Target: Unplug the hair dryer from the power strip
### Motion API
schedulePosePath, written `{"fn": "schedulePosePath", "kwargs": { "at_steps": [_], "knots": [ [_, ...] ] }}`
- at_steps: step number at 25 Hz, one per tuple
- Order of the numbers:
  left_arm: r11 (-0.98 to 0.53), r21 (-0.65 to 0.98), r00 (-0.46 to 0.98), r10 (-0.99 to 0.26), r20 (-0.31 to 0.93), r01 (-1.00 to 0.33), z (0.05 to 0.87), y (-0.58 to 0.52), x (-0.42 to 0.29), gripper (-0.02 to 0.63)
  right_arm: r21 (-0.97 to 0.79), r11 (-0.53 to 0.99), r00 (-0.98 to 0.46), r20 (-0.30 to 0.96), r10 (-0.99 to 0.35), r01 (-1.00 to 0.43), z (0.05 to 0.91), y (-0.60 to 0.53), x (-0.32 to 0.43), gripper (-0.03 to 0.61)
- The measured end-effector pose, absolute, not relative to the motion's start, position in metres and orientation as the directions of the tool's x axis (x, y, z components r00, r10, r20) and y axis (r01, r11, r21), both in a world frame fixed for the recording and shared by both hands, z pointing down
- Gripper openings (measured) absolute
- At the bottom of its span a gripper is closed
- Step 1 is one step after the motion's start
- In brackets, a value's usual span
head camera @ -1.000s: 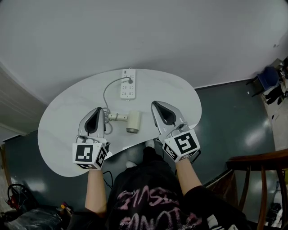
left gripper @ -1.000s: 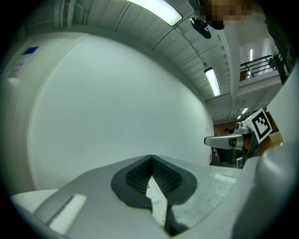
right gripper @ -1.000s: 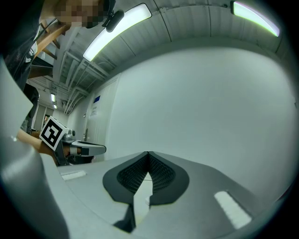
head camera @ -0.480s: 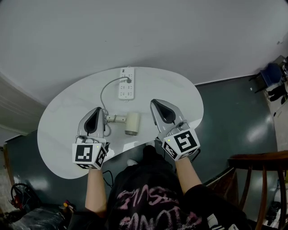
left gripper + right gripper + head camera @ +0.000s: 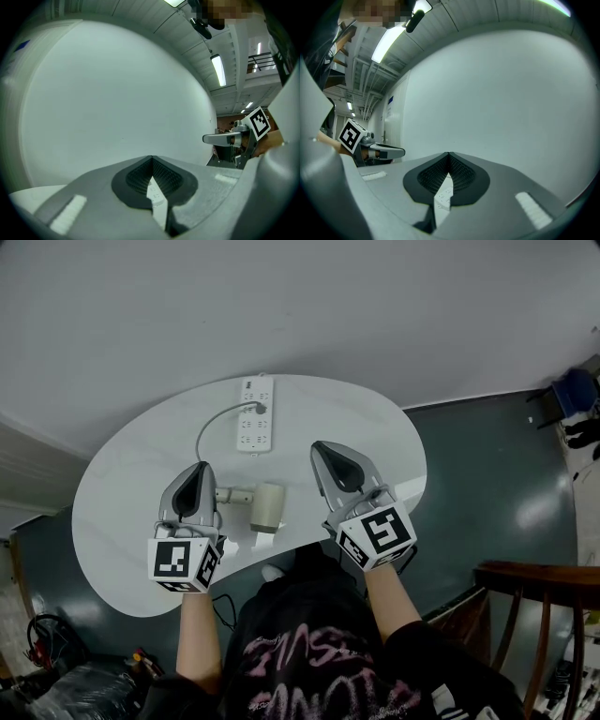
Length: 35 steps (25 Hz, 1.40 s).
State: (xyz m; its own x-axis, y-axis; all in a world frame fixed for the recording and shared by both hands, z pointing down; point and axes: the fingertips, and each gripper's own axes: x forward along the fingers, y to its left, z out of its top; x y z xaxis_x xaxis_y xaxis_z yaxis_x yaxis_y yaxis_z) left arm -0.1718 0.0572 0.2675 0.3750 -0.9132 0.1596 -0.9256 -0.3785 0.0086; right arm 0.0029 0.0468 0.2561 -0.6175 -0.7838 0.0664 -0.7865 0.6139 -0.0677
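Observation:
A white power strip point(image 5: 254, 414) lies at the far side of the white kidney-shaped table point(image 5: 375, 432). A grey cord point(image 5: 214, 424) runs from a plug in the strip down to a cream hair dryer point(image 5: 265, 507) lying near the table's front edge. My left gripper point(image 5: 194, 478) is just left of the dryer's handle, jaws shut and empty. My right gripper point(image 5: 330, 457) is to the dryer's right, also shut and empty. Through each gripper's closed jaws a sliver of the power strip point(image 5: 154, 193) point(image 5: 443, 196) shows.
A white wall point(image 5: 281, 306) rises behind the table. A dark floor point(image 5: 487, 484) surrounds it, with a wooden chair point(image 5: 548, 606) at the right and cables and clutter point(image 5: 47, 652) at lower left. The other gripper point(image 5: 234, 138) point(image 5: 370, 150) shows in each gripper view.
The view has shifted a little, so table, strip and dryer sit slightly further left and higher. Both grippers stay shut in about the same places beside the dryer.

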Motion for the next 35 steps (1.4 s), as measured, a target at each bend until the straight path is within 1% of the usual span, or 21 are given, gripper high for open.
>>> {"fn": "schedulePosePath", "kwargs": {
  "at_steps": [16, 28, 35],
  "knots": [
    [-0.350, 0.016, 0.342, -0.904, 0.256, -0.937, 0.302, -0.022, -0.132, 0.000, -0.152, 0.630, -0.648, 0.131, -0.751, -0.761, 0.301, -0.037, 0.040, 0.006],
    [-0.347, -0.032, 0.320, -0.894, 0.313, -0.937, 0.303, -0.051, -0.098, 0.000, -0.211, 0.655, -0.684, 0.123, -0.719, -0.726, 0.314, -0.070, 0.061, 0.006],
    [-0.340, -0.050, 0.310, -0.901, 0.302, -0.939, 0.297, -0.058, -0.099, 0.000, -0.220, 0.663, -0.694, 0.116, -0.711, -0.716, 0.314, -0.075, 0.059, 0.006]
  ]
}}
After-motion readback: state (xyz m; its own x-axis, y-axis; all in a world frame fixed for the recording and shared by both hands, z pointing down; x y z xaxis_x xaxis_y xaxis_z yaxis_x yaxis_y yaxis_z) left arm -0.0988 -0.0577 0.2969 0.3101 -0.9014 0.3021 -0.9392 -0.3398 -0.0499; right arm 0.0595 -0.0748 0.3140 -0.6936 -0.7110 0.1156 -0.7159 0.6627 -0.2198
